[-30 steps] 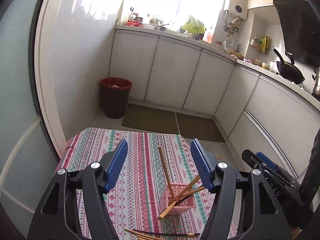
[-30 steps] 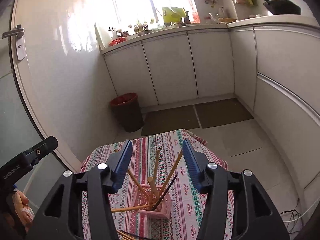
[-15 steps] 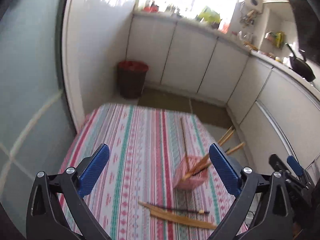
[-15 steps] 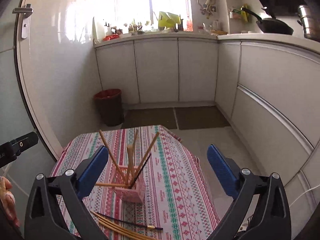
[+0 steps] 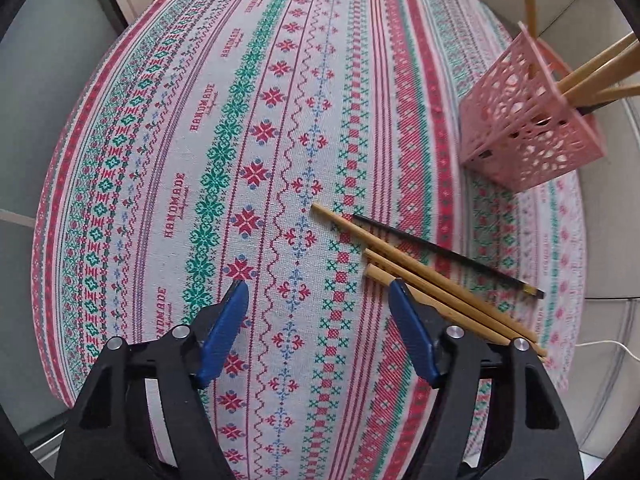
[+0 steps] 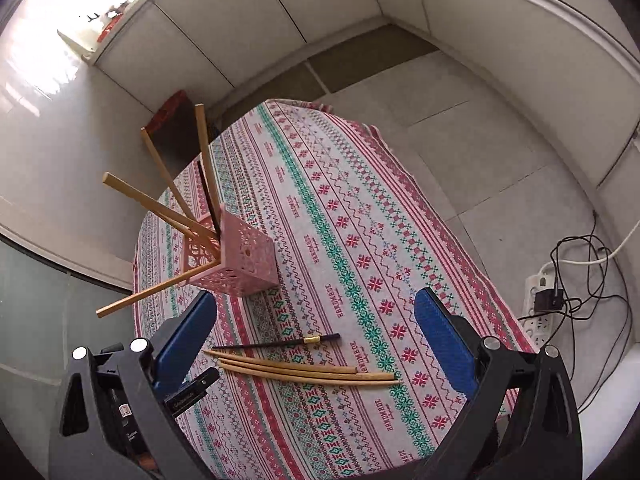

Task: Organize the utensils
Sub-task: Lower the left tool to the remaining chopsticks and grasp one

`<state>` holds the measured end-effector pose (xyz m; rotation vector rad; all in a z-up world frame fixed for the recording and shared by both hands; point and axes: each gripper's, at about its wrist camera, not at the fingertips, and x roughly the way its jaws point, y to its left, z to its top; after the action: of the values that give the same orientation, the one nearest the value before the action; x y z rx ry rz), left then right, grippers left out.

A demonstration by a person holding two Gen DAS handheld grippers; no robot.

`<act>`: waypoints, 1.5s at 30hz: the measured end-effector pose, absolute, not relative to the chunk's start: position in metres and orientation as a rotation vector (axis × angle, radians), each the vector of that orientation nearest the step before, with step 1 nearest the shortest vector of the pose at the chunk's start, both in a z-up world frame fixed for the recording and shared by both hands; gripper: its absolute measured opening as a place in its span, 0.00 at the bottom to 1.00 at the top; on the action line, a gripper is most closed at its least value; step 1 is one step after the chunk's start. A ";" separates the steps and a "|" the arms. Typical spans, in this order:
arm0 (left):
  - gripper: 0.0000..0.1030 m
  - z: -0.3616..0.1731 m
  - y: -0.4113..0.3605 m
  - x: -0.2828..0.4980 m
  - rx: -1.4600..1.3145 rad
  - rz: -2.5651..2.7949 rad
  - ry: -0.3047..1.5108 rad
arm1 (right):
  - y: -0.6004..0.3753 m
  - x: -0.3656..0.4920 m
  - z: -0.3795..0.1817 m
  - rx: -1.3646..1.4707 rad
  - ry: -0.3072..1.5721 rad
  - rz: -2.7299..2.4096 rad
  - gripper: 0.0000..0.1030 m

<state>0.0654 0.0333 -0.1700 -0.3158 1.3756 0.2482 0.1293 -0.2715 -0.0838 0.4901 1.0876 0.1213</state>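
Three bamboo chopsticks [image 6: 308, 372] and a black one [image 6: 276, 343] lie loose on the cloth [image 5: 224, 152], which has "HANDMADE" woven in rows. More stand in the pink basket [image 6: 240, 260] close by. Left gripper [image 5: 318, 304] and right gripper [image 6: 316, 316] both gape wide, holding nothing.

Hidden ends and cut-off edges

In the left wrist view, the near ends of the three loose bamboo chopsticks [image 5: 432, 280] pass under the left gripper [image 5: 318, 292]'s right blue finger, and the chopsticks standing in the pink perforated plastic basket [image 5: 528, 120] run out past the top and right picture edges. In the right wrist view, the patterned woven tablecloth [image 6: 360, 240]'s near edge is covered by the right gripper [image 6: 316, 312]'s black frame, and the items on the sunlit windowsill counter [image 6: 108, 12] are too bright and small to tell.
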 end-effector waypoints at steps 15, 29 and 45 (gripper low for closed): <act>0.68 -0.187 -0.021 0.075 -0.241 0.264 1.375 | -0.286 0.134 -0.102 0.531 1.180 0.134 0.93; 0.41 -0.168 -0.006 0.041 -0.211 -0.104 1.339 | -0.260 0.134 -0.116 0.435 1.252 0.194 0.93; 0.50 -0.179 -0.191 0.025 0.493 -0.616 1.227 | -0.382 0.122 -0.097 0.846 1.106 0.021 0.93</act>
<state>0.0254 -0.1909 -0.1790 0.4933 1.2269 -0.6161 0.1222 -0.3819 -0.0965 0.8461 1.1061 0.0208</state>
